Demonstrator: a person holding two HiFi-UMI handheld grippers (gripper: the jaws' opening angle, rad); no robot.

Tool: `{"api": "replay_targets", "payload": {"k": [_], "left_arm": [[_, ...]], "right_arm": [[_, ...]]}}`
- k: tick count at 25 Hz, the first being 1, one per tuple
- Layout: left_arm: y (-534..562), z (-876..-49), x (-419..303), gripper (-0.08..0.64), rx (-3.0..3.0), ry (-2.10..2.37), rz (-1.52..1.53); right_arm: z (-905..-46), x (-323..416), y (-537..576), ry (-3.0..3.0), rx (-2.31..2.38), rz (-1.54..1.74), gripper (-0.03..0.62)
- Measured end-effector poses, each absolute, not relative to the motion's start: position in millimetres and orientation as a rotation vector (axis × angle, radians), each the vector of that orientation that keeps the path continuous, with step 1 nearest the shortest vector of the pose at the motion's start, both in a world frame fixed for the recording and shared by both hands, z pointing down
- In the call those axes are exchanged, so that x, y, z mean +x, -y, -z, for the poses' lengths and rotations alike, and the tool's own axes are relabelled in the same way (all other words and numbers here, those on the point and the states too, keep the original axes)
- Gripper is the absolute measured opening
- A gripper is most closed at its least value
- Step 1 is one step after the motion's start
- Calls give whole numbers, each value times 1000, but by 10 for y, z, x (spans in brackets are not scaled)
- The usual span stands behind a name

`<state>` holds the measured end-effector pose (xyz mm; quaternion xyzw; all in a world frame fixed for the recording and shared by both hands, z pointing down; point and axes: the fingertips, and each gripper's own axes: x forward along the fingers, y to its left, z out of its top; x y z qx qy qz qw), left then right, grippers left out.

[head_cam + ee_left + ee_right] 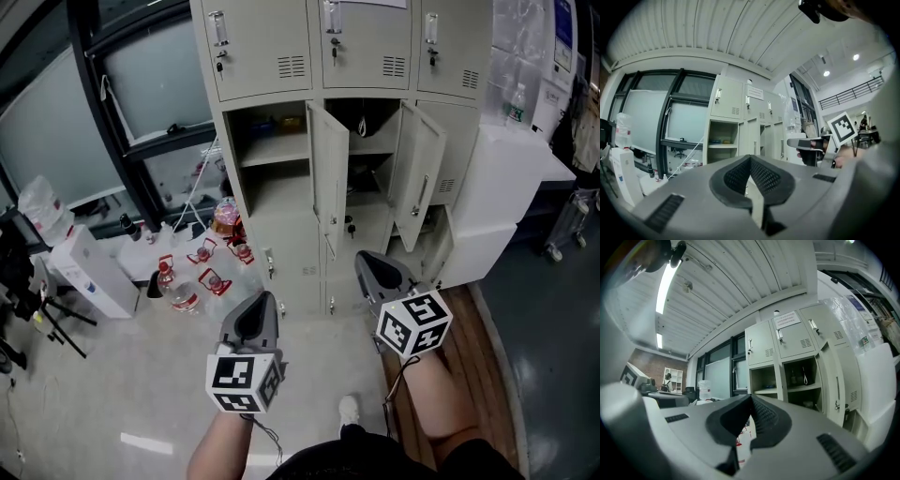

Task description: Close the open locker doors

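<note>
Beige steel lockers [352,56] stand ahead of me. In the middle row two locker doors hang swung outward: one door [329,178] between the left and centre compartments, the other door [419,173] at the centre compartment's right side. Both tools are short of the doors and touch neither. The left tool [263,305] has its jaws pressed together with nothing between them. The right tool [371,264] is likewise closed and empty. Water bottles [192,281] sit on the floor left of the lockers.
</note>
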<state>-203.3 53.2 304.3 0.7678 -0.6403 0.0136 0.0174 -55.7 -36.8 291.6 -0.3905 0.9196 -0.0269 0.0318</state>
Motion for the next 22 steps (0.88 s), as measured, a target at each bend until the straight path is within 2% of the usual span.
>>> {"api": "replay_targets", "payload": {"k": [11, 22], "left_arm": [[141, -3220, -2085, 2, 2330, 2001, -44], [719, -3240, -2044, 2, 2309, 2025, -45]], "right_arm": [[-3101, -634, 1129, -2871, -1175, 99, 2], [-3227, -737, 1729, -2924, -1107, 120, 109]]}}
